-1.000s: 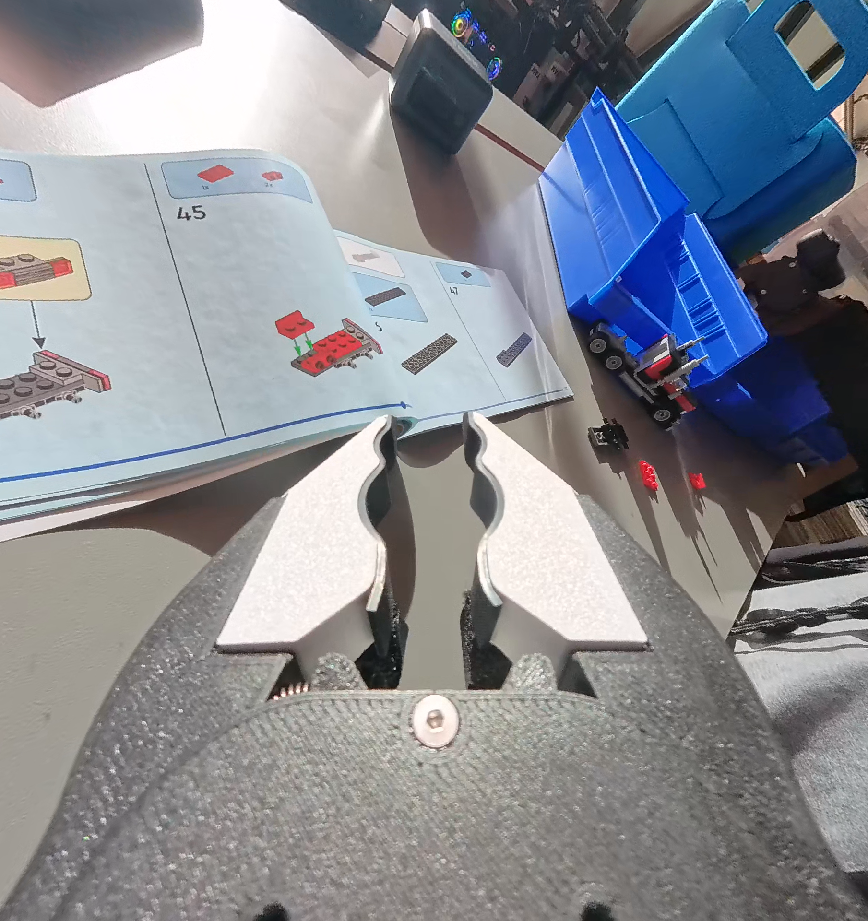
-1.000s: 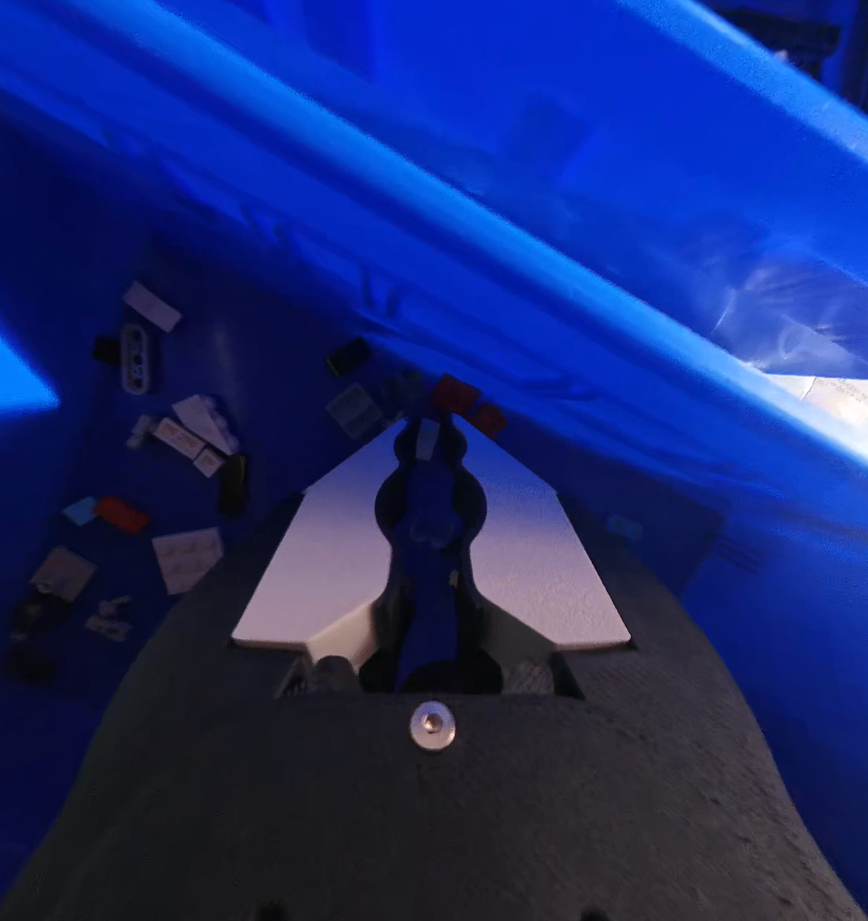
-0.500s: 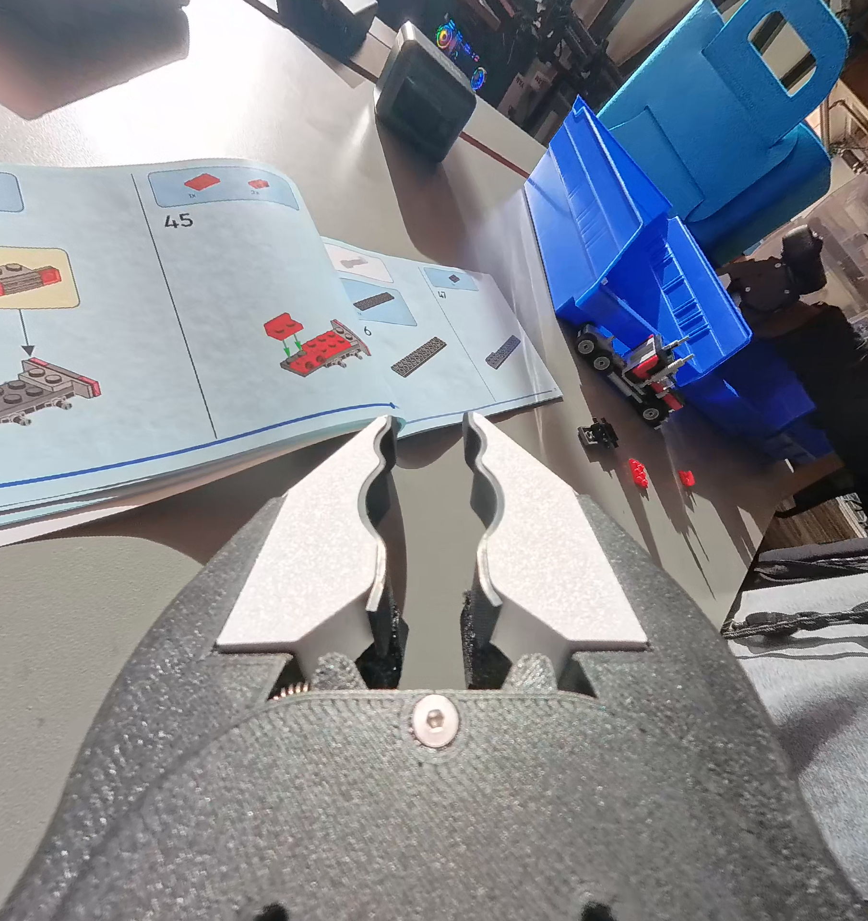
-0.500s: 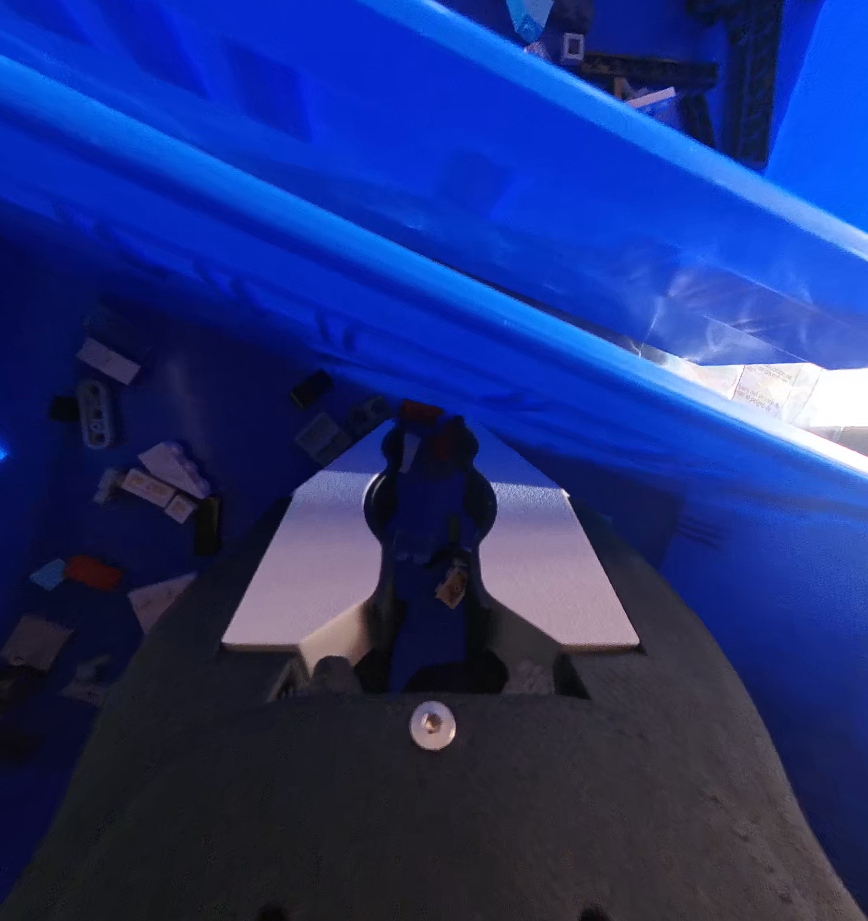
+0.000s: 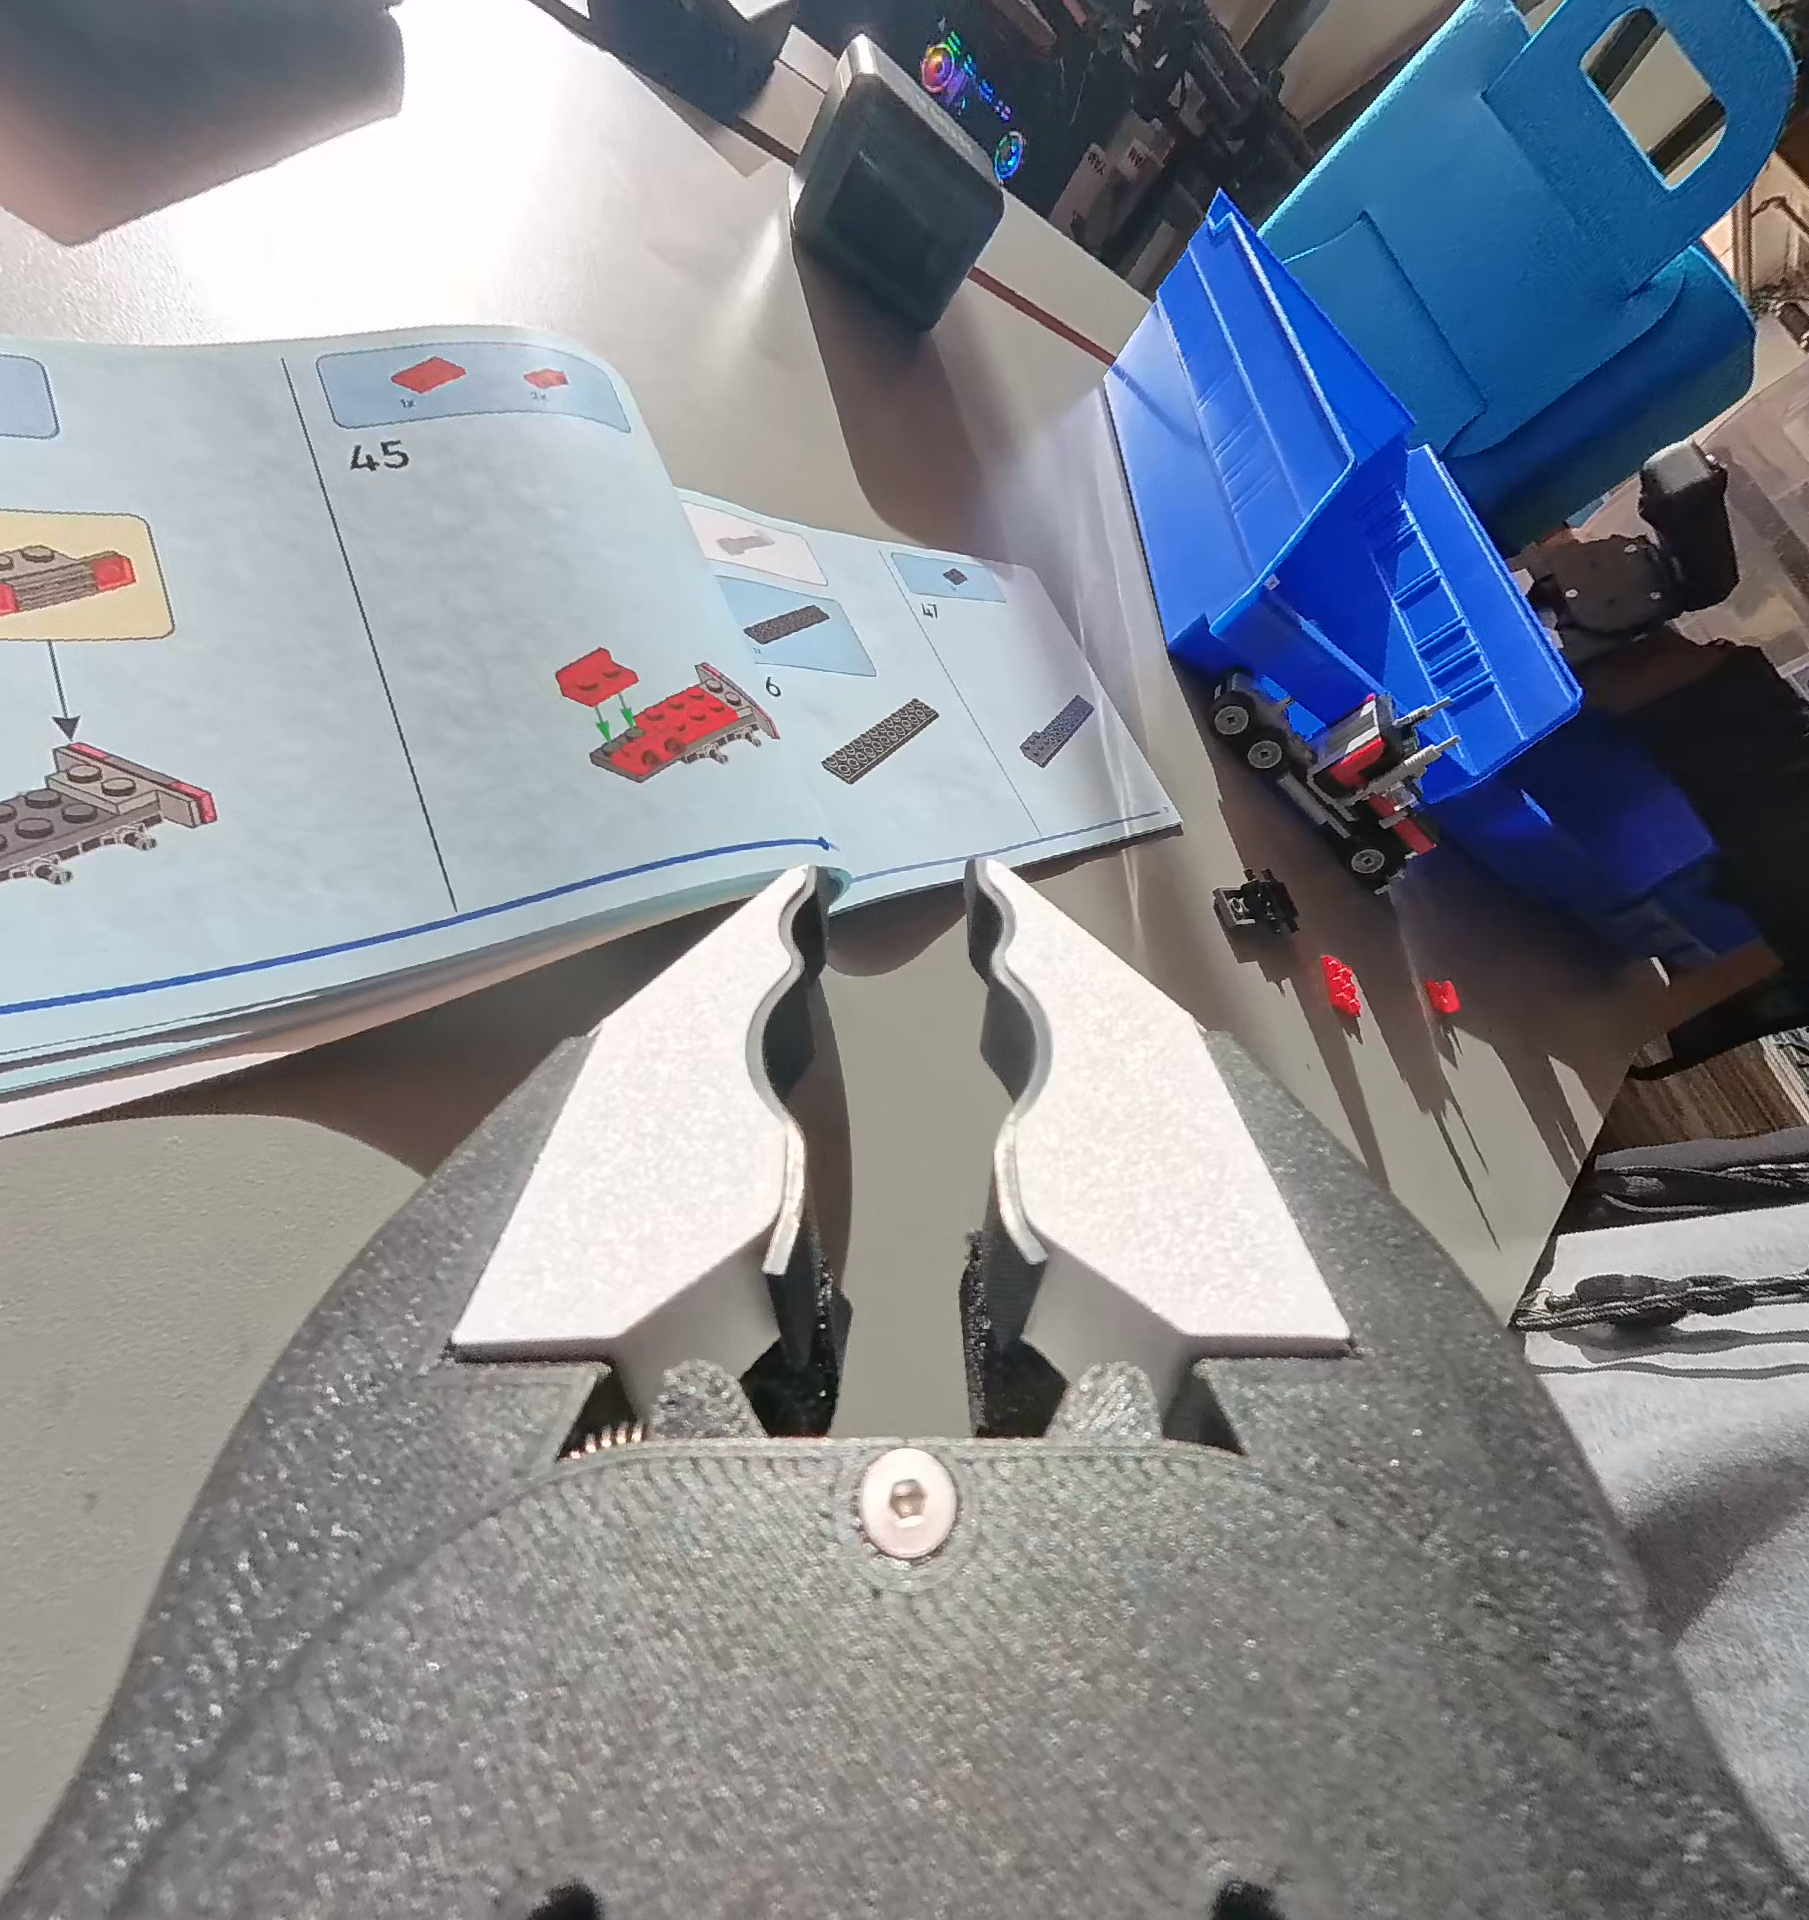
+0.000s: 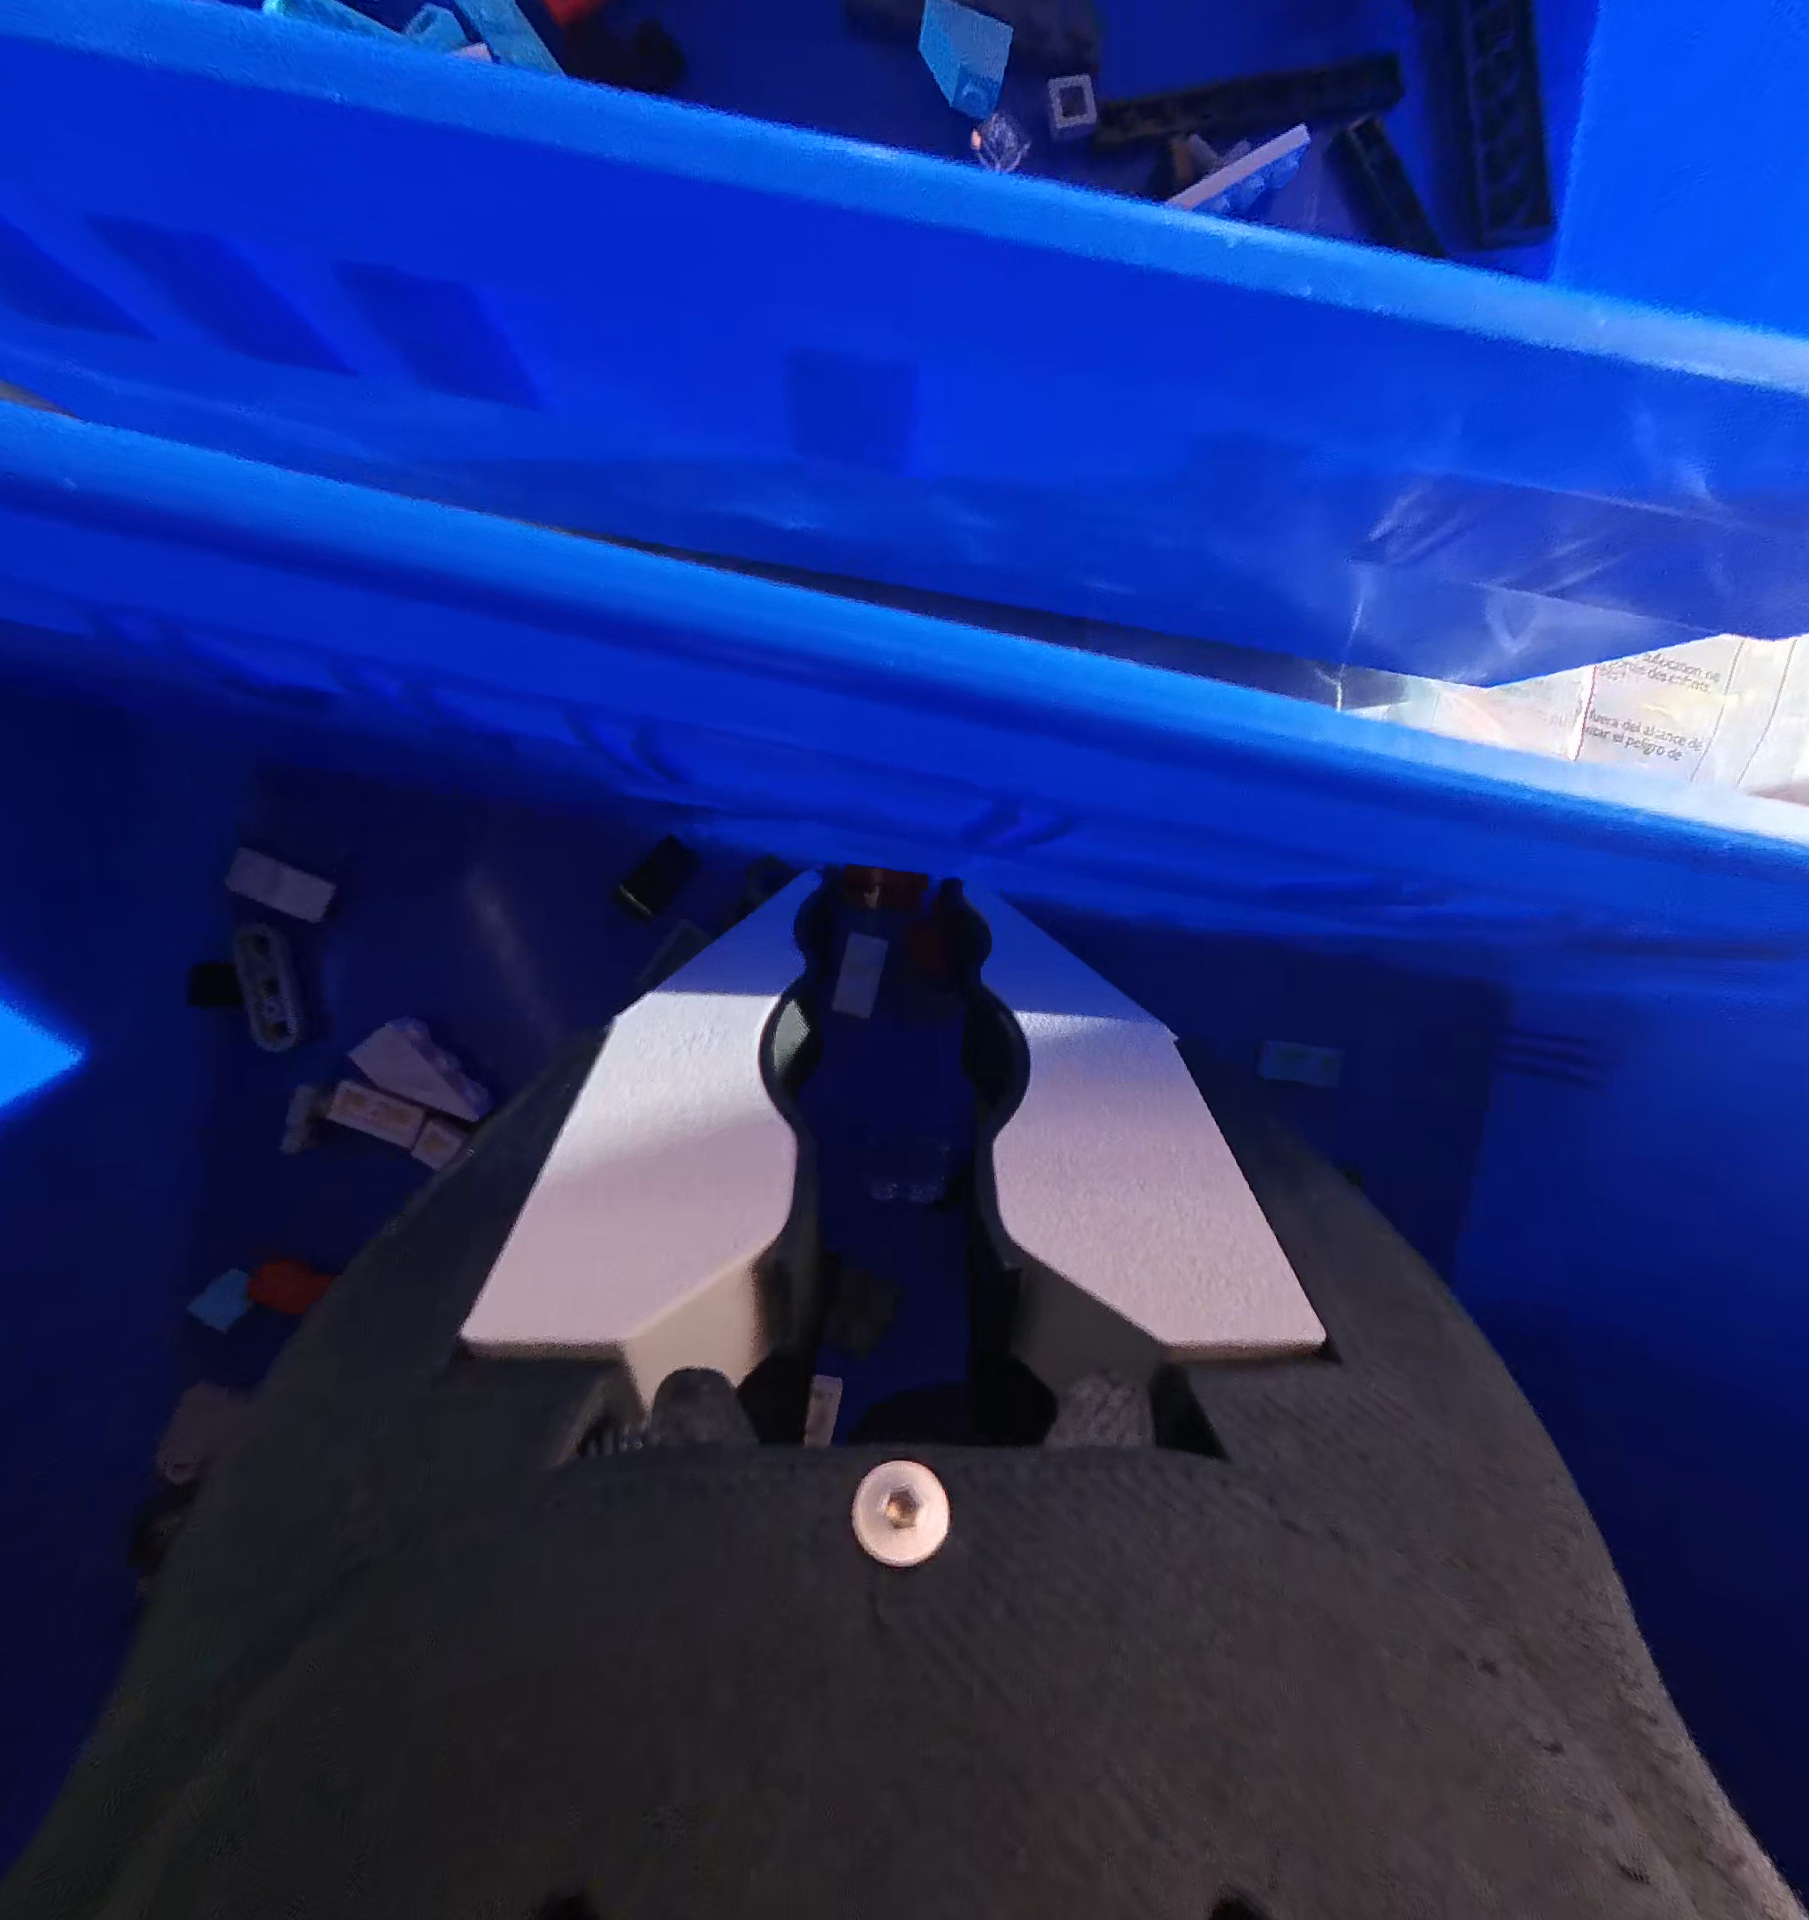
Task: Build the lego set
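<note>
The left gripper (image 5: 895, 894) hangs over the grey bench (image 5: 152, 1299) with its jaws parted a narrow way and nothing between them; its fingertips sit just at the near edge of the open instruction booklet (image 5: 380, 644). Well off to its right, near the bench's right edge, a partly built black-and-red lego truck (image 5: 1336, 774) stands against the wall of a blue bin (image 5: 1284, 499). Nearer the gripper lie a small black piece (image 5: 1255, 906) and 2 red pieces (image 5: 1341, 982), all apart from each other. A dark box (image 5: 895, 223) stands toward the far edge.

The right gripper (image 6: 884, 894) reaches down into a blue bin (image 6: 879, 727), jaws narrowly parted. A red brick (image 6: 879, 886) lies right at its fingertips, by the bin's far wall; whether they touch it I cannot tell. A pale flat piece (image 6: 858, 971) shows in the gap between the fingers. More loose pieces (image 6: 401, 1091) are scattered on the bin floor to the gripper's left.
</note>
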`<act>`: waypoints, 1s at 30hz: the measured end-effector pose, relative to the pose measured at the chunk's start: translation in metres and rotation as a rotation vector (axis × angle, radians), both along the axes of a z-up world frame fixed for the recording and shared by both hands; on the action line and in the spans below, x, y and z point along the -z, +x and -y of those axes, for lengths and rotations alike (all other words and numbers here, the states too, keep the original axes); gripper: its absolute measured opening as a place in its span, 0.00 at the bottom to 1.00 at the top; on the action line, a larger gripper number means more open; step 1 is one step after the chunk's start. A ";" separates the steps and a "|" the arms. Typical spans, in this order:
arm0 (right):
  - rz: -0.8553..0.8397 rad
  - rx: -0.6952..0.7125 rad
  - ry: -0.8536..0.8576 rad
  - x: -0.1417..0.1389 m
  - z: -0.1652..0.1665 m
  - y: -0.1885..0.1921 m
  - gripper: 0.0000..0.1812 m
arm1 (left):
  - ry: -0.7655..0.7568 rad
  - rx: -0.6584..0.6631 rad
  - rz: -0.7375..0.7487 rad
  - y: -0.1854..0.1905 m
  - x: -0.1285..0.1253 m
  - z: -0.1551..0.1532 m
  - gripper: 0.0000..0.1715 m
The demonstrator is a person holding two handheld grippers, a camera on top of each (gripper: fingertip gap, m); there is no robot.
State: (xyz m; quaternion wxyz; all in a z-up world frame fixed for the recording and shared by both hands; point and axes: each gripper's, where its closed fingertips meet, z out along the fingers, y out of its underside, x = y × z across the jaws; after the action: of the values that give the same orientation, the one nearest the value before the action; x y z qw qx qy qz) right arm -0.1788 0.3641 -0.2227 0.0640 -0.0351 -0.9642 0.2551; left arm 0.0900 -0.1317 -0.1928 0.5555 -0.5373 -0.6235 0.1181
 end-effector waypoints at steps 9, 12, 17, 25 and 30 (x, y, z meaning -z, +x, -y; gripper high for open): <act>-0.043 0.024 0.028 0.001 0.000 0.002 0.15 | 0.000 -0.003 -0.006 0.000 -0.001 0.000 0.16; -0.048 0.016 0.036 0.001 0.000 0.005 0.16 | -0.001 -0.002 -0.010 0.001 -0.002 0.000 0.16; -0.051 0.017 0.056 0.005 -0.001 0.008 0.15 | -0.001 -0.002 -0.013 0.001 -0.002 0.000 0.16; -0.039 0.043 0.049 0.006 0.000 0.005 0.15 | -0.001 -0.002 -0.012 0.000 -0.002 0.000 0.16; 0.022 0.082 0.023 0.008 0.003 0.006 0.11 | -0.003 -0.004 -0.010 0.000 -0.001 0.001 0.16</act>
State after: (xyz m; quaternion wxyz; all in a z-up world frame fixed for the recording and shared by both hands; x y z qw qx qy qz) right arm -0.1732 0.3614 -0.2305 0.0644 -0.0767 -0.9654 0.2409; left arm 0.0902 -0.1324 -0.1913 0.5577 -0.5364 -0.6214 0.1228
